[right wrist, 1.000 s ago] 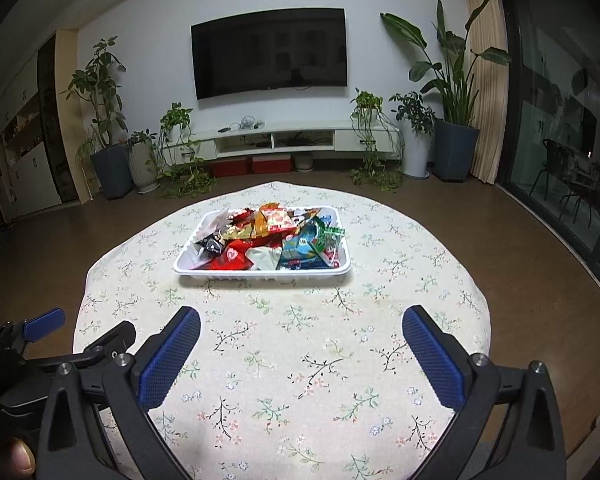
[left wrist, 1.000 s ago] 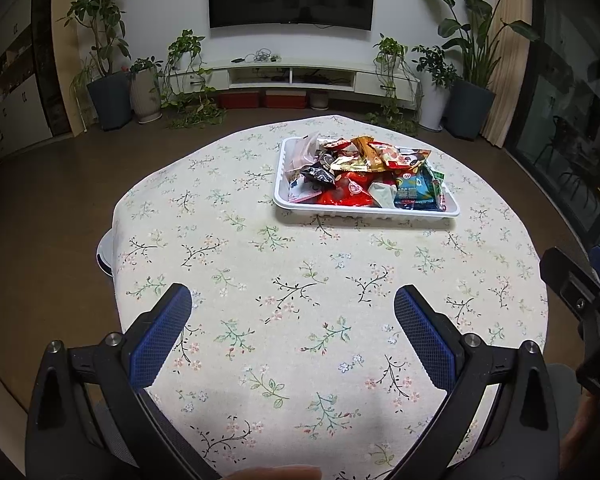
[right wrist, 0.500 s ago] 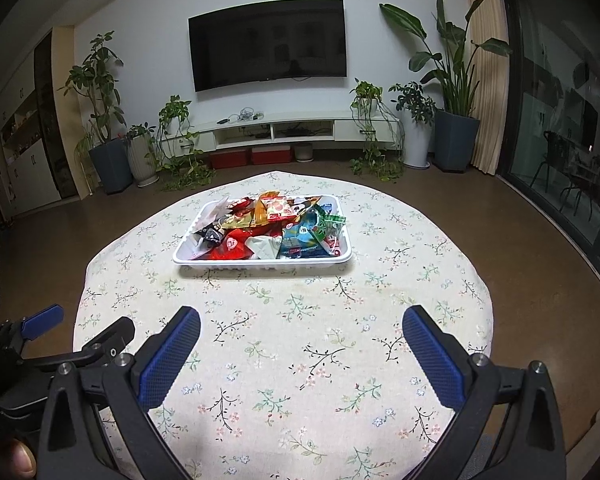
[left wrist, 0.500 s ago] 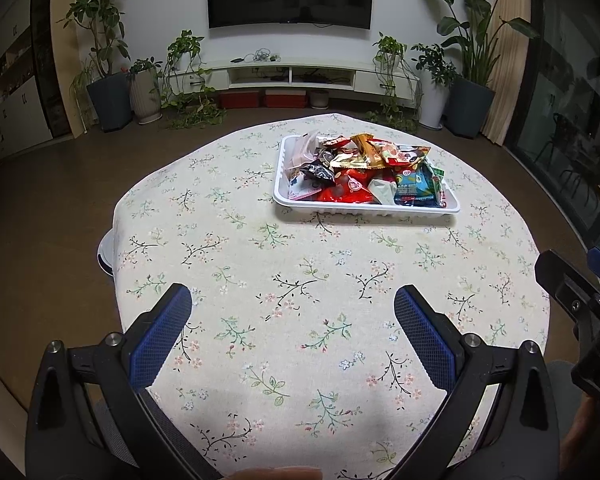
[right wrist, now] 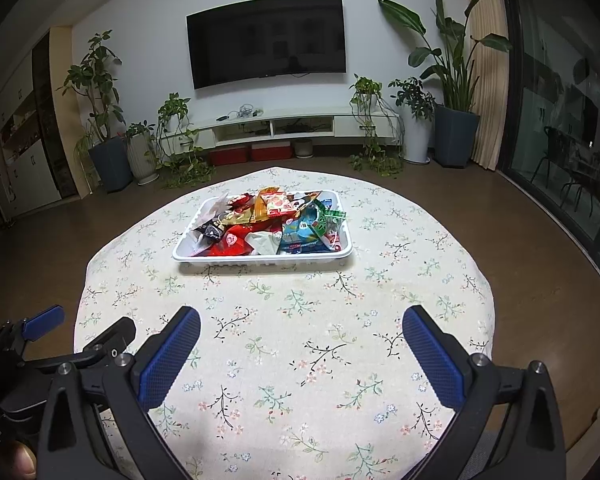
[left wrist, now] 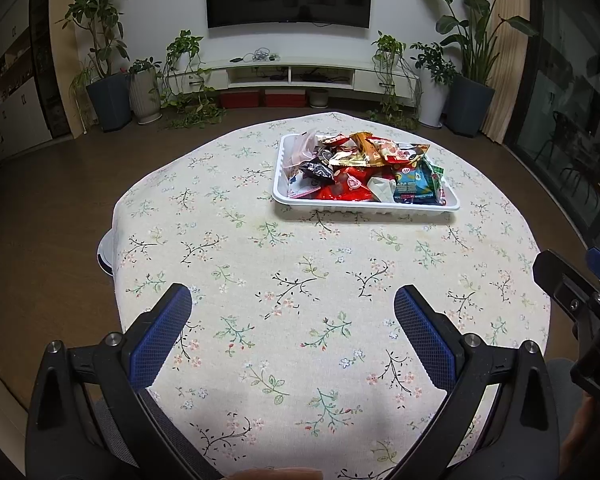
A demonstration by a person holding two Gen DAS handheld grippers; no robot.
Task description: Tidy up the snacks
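Living-room setting: a wall-mounted television [right wrist: 266, 40] hangs above a low white media console [right wrist: 284, 126], with potted plants [right wrist: 100, 116] on both sides and dark glass doors [right wrist: 560, 120] along the right wall. Round table [right wrist: 440, 248] in the foreground is covered with a cream floral tablecloth [left wrist: 300, 280].

White rectangular tray [right wrist: 260, 257] sits on the far half of the table, well apart from both grippers. It holds a loose heap of snack packets [right wrist: 268, 226]: a red packet [right wrist: 232, 243], a blue packet [right wrist: 306, 234], a dark packet [right wrist: 210, 230], a gold and red packet [right wrist: 276, 205] and a pale crumpled wrapper [right wrist: 266, 242] among them. Packets overlap; an individual count cannot be made.

Left gripper [left wrist: 292, 308] hovers above the near edge of the table, its blue-padded fingers [left wrist: 162, 334] spread wide with nothing between them. Right gripper [right wrist: 300, 330] is likewise above the near cloth, fingers [right wrist: 432, 356] spread wide and empty. Each gripper shows at the edge of the other's view, side by side. A fingertip [right wrist: 22, 462] shows at the lower left of the right wrist view.
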